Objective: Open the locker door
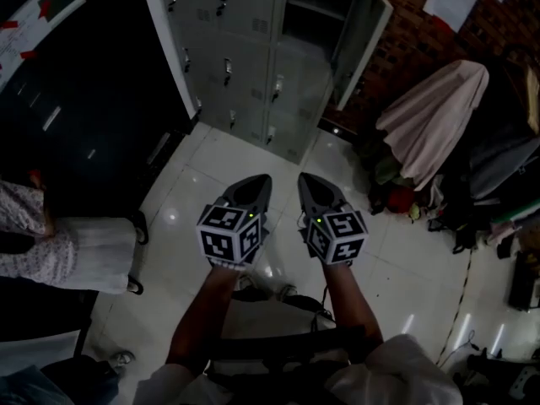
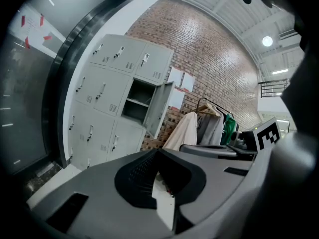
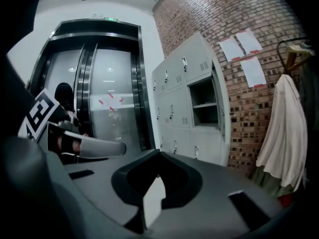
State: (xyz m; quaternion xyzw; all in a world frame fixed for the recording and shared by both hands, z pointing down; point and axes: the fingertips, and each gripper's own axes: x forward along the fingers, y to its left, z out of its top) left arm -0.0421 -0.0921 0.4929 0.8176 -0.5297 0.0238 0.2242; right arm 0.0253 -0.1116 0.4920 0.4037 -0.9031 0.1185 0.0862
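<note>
A bank of grey lockers [image 1: 245,66] stands against the brick wall ahead, across the white tiled floor. One upper door [image 1: 364,40] hangs open beside its empty shelved compartment [image 1: 308,15]; the other doors are closed. The left gripper view shows the same open door [image 2: 158,108], and the right gripper view shows the open compartment [image 3: 204,103]. My left gripper [image 1: 263,179] and right gripper [image 1: 305,178] are held side by side well short of the lockers. Both point toward them and touch nothing. Each one's jaws meet at the tip, left gripper [image 2: 158,151] and right gripper [image 3: 159,153], with nothing between them.
Right of the lockers a clothes rack holds a beige garment [image 1: 430,116], with bags and cables on the floor below. Dark glass doors [image 1: 76,99] stand left of the lockers. A seated person [image 1: 51,243] is at my left. Paper sheets [image 3: 241,46] hang on the brick wall.
</note>
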